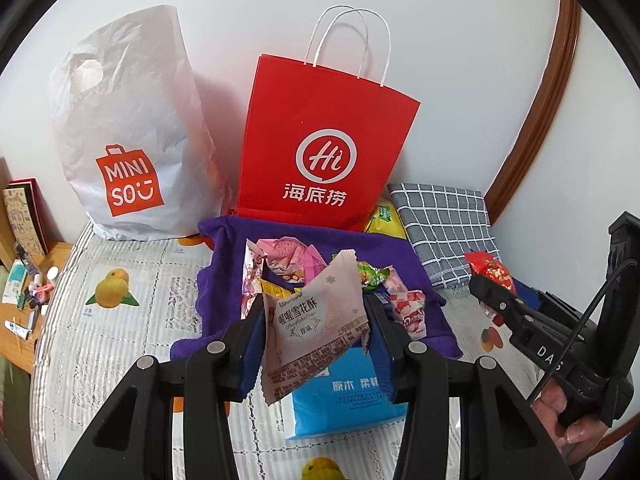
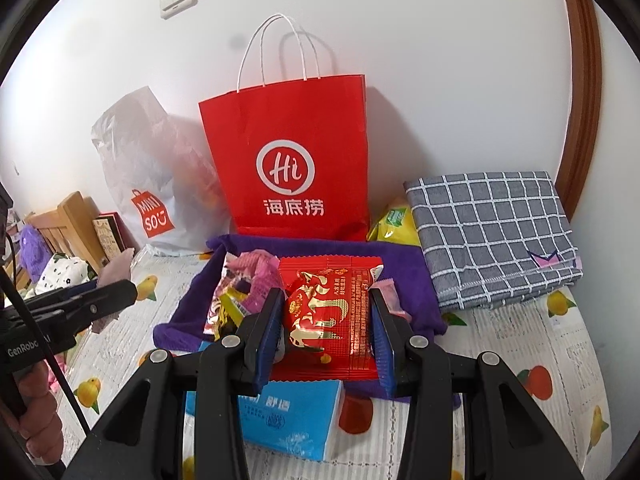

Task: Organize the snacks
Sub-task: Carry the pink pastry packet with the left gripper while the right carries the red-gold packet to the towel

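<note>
My left gripper (image 1: 316, 320) is shut on a pale pink snack packet (image 1: 316, 320) and holds it above a purple cloth (image 1: 228, 264) strewn with several wrapped snacks (image 1: 288, 260). My right gripper (image 2: 326, 320) is shut on a red and gold snack packet (image 2: 328, 316) above the same purple cloth (image 2: 404, 268). The right gripper with its red packet (image 1: 494, 272) shows at the right of the left wrist view. The left gripper with its pink packet (image 2: 114, 276) shows at the left of the right wrist view. A red paper bag (image 1: 324, 148) (image 2: 296, 160) stands upright behind the cloth.
A white MINISO plastic bag (image 1: 128, 140) (image 2: 148, 184) stands left of the red bag. A folded grey checked cloth (image 1: 444, 228) (image 2: 492, 232) and a yellow packet (image 2: 394, 220) lie at the right. A blue tissue pack (image 1: 348, 392) (image 2: 288, 420) lies under the grippers. A wall is behind.
</note>
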The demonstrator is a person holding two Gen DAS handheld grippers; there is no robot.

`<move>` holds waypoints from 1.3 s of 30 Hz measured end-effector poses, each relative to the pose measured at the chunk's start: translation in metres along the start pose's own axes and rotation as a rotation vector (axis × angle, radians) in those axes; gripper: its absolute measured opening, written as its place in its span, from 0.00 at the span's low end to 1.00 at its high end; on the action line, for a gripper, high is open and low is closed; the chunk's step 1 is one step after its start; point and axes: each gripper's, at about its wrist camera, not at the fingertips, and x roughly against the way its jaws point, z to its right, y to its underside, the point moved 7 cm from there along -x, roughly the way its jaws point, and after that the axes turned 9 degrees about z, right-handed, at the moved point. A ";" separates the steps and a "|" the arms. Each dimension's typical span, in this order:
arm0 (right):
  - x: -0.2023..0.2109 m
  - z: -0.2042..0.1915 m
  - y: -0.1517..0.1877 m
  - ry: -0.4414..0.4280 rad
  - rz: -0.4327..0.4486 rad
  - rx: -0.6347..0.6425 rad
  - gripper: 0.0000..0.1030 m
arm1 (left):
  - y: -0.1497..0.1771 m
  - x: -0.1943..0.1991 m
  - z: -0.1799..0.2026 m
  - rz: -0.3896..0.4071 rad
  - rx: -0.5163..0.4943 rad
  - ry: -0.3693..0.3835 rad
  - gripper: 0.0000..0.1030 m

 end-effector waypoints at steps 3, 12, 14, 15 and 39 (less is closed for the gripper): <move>-0.004 0.001 -0.003 -0.003 0.006 -0.006 0.40 | -0.001 -0.003 0.001 -0.003 -0.003 -0.001 0.43; -0.026 0.010 -0.005 -0.002 -0.011 -0.028 0.40 | -0.004 -0.014 -0.010 -0.017 0.004 -0.010 0.43; -0.032 0.013 -0.005 0.002 -0.019 -0.031 0.40 | -0.004 -0.019 -0.013 -0.028 0.011 -0.015 0.43; -0.036 0.014 -0.004 0.006 -0.024 -0.031 0.40 | -0.004 -0.021 -0.015 -0.032 0.012 -0.014 0.43; -0.122 0.047 0.019 -0.010 -0.150 -0.055 0.40 | -0.012 -0.083 -0.014 -0.101 0.000 0.003 0.43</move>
